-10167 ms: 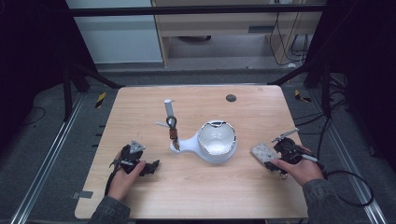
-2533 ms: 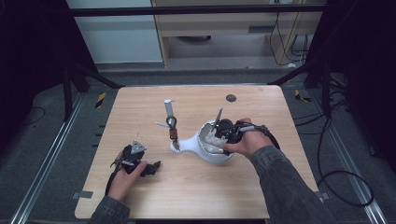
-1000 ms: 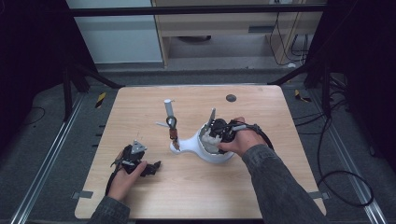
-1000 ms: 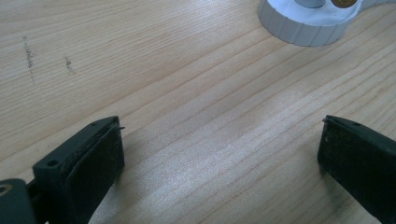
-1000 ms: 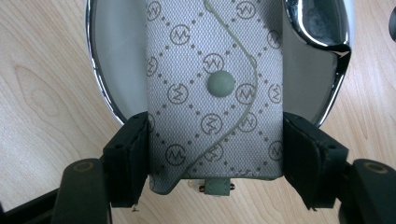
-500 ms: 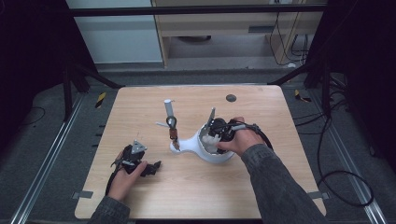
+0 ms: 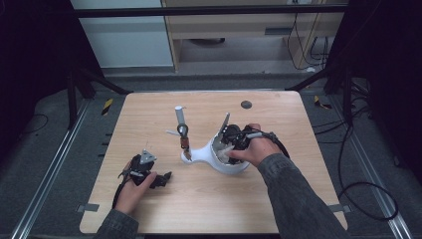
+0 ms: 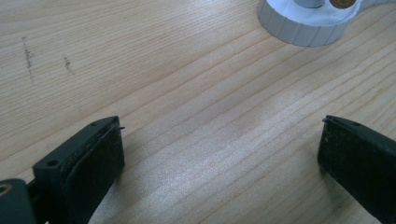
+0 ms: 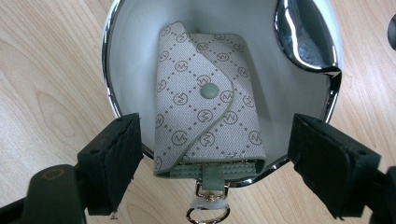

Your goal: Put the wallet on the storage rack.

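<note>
Since the earliest frame the right tool (image 9: 212, 163) has carried the pouch (image 9: 205, 102) into the white bowl (image 9: 135, 42), where its jaws have just been opening clear of it, so withdraw straight up; the left tool (image 8: 219, 154) rests wide on the table (image 8: 187, 93).

right tool (image 9: 210, 172) jaws just opened, wallet (image 9: 205, 98) released into bowl (image 9: 299, 126)
</note>
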Available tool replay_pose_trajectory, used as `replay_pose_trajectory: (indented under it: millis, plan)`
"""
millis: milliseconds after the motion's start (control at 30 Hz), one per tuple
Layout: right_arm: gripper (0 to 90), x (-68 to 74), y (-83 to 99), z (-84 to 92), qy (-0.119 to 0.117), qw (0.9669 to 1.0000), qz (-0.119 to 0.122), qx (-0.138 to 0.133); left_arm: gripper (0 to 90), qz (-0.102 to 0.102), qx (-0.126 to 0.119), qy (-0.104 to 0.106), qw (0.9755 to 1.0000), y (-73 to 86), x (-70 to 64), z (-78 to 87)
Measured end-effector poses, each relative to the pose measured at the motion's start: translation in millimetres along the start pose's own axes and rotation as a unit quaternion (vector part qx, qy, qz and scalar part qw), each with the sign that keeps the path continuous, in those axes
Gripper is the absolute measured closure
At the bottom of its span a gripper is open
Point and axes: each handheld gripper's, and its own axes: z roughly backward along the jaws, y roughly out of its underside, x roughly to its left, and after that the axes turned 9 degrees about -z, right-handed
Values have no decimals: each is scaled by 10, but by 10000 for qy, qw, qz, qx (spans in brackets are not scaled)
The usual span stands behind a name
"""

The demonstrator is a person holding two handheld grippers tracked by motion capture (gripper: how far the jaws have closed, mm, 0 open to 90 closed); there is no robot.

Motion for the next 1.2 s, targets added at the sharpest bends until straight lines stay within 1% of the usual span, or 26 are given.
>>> replay_pose_trajectory:
  millis: [400,767,867,900,967,1000,1033,1100,1133,1167,1200]
  plan:
    - [166,1,11,20,-11,10000,-30,-4,0,0,0,-2,10000,0,0,0]
    - [155,0,23,44,-24,9999,-54,-90,0,-4,3,-1,10000,0,1,1]
    - [132,5,33,58,-32,9999,-63,-96,0,-3,2,1,10000,0,1,0]
    - [129,4,41,62,-51,9999,-80,-143,0,-3,2,1,10000,0,1,0]
    - [115,-7,62,65,-173,9995,-129,-236,0,-3,2,0,10000,0,0,0]
    - [115,-7,62,65,-173,9995,-129,-236,0,-2,1,-1,10000,0,0,0]
    - [96,-3,97,69,-122,9993,-167,-301,0,-4,3,0,10000,0,1,0]
    - [88,-2,111,74,-129,9992,-173,-328,0,8,2,0,10000,0,-1,0]
    - [71,-2,154,92,-111,9989,-194,-415,0,9,2,2,10000,0,-1,0]
    - [71,-2,154,92,-111,9989,-194,-415,0,9,2,2,10000,0,-1,0]
    - [70,-6,194,117,-98,9984,-237,-507,0,11,0,1,10000,0,-2,0]
